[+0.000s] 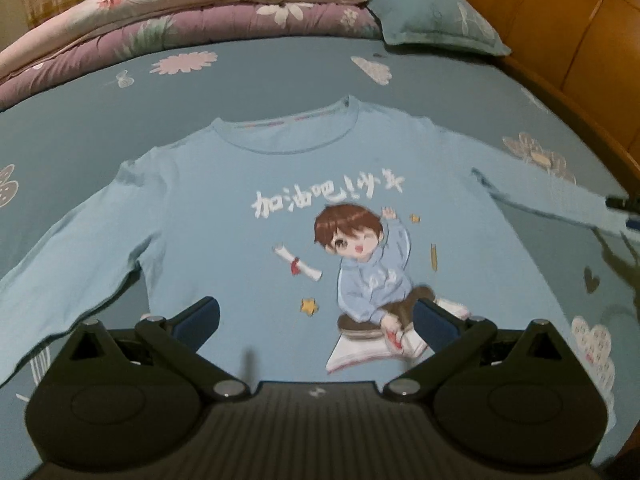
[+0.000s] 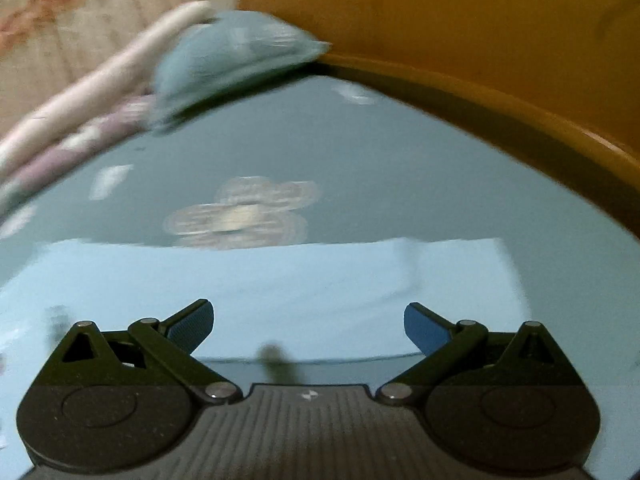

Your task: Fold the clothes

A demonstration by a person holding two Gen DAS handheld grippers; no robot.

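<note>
A light blue long-sleeve shirt (image 1: 248,184) with a cartoon boy print lies flat and face up on the bed, collar away from me and both sleeves spread out. My left gripper (image 1: 316,312) hovers open over the shirt's lower part, with nothing between its fingers. The right sleeve (image 1: 552,196) stretches to the right edge, where my right gripper's fingertips (image 1: 624,212) show at the cuff. In the blurred right wrist view, the sleeve (image 2: 280,288) runs as a pale band across the frame, and my right gripper (image 2: 308,324) stands open just above it.
The teal flowered bedsheet (image 1: 280,68) covers the bed. Folded pink and purple quilts (image 1: 200,12) are stacked at the back, with a teal pillow (image 1: 432,20) beside them. A wooden bed frame (image 1: 560,40) curves along the right side.
</note>
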